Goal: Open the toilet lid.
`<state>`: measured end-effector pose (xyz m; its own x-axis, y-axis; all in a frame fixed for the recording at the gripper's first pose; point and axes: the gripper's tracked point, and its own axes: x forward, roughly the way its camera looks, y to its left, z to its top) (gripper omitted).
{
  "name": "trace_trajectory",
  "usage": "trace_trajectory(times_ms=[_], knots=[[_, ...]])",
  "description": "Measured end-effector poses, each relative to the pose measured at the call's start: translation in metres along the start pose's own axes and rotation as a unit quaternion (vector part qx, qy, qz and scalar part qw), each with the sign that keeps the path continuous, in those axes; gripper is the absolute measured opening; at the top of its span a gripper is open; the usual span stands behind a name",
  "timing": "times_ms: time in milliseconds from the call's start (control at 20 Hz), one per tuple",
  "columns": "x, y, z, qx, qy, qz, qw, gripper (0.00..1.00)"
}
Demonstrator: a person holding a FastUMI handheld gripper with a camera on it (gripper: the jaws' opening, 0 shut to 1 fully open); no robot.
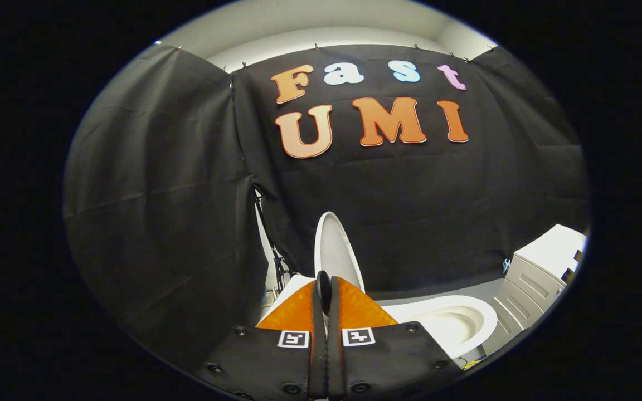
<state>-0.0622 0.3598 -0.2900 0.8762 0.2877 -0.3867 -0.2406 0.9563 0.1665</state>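
Standing upright: toilet lid [333, 245] | fingers [325, 289] clenched together, empty, below it | bowl [466, 317] partly hidden

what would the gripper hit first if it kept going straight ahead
Most likely the raised toilet lid, standing upright just beyond the closed fingers of the gripper. Depth is hard to judge.

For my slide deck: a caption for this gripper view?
Toilet lid raised upright, bowl exposed; gripper fingers closed together just before the lid.
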Motion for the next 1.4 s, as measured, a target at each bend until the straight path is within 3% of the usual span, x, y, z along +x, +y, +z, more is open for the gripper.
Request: trace_trajectory(times_ms=[550,900,950,1250,1400], knots=[[0.007,0.042,-0.011,-0.030,0.004,0.005,1.000,0.08],[0.004,0.031,-0.006,-0.035,0.010,-0.004,0.999,0.10],[0.002,0.035,-0.006,-0.022,0.015,0.008,1.000,0.13],[-0.022,0.029,0.053,-0.012,-0.037,0.012,0.999,0.71],[-0.025,0.008,0.073,-0.015,-0.048,-0.002,0.999,0.85]])
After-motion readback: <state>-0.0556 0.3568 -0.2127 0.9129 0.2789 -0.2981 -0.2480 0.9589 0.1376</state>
